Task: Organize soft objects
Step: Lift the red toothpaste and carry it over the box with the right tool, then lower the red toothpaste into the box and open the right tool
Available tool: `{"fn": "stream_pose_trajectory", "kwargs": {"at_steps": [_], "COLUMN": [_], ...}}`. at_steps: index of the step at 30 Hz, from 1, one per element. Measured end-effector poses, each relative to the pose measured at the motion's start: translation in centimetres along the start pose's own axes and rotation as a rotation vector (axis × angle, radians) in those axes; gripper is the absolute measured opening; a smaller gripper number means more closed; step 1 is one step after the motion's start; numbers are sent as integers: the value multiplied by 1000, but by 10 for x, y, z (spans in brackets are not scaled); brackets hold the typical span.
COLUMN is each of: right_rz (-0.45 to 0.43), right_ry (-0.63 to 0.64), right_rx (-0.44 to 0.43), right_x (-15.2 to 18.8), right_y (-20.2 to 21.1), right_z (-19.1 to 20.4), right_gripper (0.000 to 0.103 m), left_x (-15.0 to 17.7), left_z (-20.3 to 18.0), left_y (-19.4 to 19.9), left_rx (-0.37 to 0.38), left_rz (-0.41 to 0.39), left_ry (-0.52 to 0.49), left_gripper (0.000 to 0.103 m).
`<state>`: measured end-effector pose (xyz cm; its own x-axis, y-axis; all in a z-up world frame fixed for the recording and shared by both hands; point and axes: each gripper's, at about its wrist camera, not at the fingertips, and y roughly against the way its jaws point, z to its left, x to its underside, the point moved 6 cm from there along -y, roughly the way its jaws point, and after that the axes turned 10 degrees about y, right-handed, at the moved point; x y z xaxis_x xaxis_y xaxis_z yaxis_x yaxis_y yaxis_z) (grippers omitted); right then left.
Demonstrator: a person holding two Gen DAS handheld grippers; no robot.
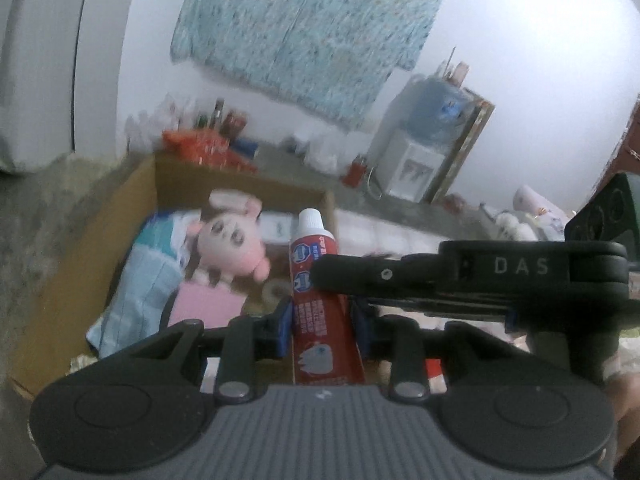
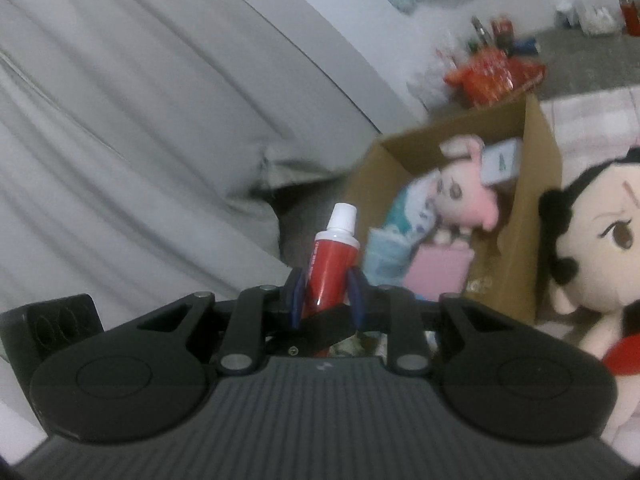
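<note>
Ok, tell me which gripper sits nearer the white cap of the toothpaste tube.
Right. The right gripper clamps the toothpaste tube higher up its red body, closer to the white cap. The left gripper clamps the same tube lower down, toward its tail.

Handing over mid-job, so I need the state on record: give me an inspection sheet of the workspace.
Surface: grey floor, patchy.
Job's things: red toothpaste tube; cardboard box holding pink plush, blue packs, pink pad; black-haired doll outside the box.
Clutter: red snack bags, bottles behind the box.
Grippers: left gripper and right gripper both shut on the tube.
Cables: nothing seen.
Surroundings: water dispenser, patterned cloth on wall, grey fabric.
</note>
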<state>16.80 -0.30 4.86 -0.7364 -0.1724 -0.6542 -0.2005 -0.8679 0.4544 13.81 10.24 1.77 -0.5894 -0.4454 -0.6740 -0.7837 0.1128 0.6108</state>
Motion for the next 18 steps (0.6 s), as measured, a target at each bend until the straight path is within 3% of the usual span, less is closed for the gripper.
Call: {"fn": "stream_pose_trajectory", "kwargs": {"at_steps": [4,8,11,18], "right_rz": [76,129,138,134], "right_ry": [-11,61,113,104], "right_rx": [53,142,203,264], "right_x": [16,32,40,41], "right_y": [-26,-41,-45,-44], "right_z": [-9,-9,-13,-33], "right_gripper": [22,22,23,25], "left_x": [12,28,34,39], "left_z": [32,49,54,52], "left_y": [-19,-39,-47,-72], "left_rx": [12,39,77,128], "left_rz": [82,159,195,265], "left_ry": [42,72,89,80], "left_gripper": [32,32,32,31]}}
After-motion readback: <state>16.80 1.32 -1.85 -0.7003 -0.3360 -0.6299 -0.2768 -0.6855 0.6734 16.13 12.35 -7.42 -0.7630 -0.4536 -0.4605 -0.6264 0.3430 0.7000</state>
